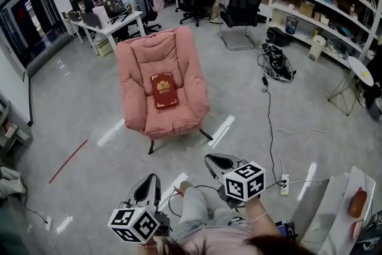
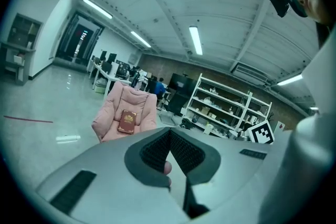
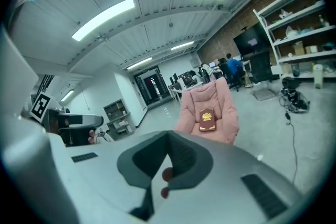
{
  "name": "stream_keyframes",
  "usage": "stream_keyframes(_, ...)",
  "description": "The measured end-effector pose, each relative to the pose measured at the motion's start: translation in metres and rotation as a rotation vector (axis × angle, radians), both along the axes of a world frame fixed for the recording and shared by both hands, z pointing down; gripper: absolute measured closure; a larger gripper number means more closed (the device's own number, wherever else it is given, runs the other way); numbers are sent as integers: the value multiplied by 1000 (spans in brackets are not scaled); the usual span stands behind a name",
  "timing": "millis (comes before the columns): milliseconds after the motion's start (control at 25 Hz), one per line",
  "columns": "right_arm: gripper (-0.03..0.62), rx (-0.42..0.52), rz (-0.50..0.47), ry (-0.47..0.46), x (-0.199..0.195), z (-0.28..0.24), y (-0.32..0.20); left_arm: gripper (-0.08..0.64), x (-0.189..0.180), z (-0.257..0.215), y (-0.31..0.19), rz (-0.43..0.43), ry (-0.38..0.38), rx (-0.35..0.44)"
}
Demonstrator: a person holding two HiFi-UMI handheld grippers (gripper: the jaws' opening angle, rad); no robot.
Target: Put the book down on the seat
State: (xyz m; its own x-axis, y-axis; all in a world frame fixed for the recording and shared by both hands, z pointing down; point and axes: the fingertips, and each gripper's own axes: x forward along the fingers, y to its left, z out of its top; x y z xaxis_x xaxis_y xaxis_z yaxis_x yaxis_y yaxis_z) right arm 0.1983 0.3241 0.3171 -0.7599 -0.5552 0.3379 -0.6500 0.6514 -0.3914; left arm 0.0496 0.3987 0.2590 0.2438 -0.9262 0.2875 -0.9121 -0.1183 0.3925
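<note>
Head view: left tool (image 1: 149,185) and right tool (image 1: 216,163) are both pinched shut, nothing in either, held low by the person. Red book (image 1: 164,90) lies flat on the seat of the pink armchair (image 1: 182,51), ahead and well apart from both tools. Grey floor (image 1: 71,98); shelving (image 1: 322,9) at right, desks (image 1: 116,24) behind the armchair.

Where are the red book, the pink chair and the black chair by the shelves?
red book (image 1: 164,90): head view, middle of its cover.
pink chair (image 1: 156,52): head view, on its backrest cushion.
black chair by the shelves (image 1: 242,8): head view, on its backrest.
</note>
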Motion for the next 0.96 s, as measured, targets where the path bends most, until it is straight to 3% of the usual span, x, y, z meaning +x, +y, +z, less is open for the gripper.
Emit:
stream_keyframes(360,577,20,4,-3,1,-1,16,561,10,8,19,19,-9,-19)
stream_keyframes(640,577,51,19,1,8,-2,17,561,6,39,18,-65,-49,-112)
stream_keyframes(960,577,95,22,35,9,-7,14,561,17,51,23,-20,-7,-121)
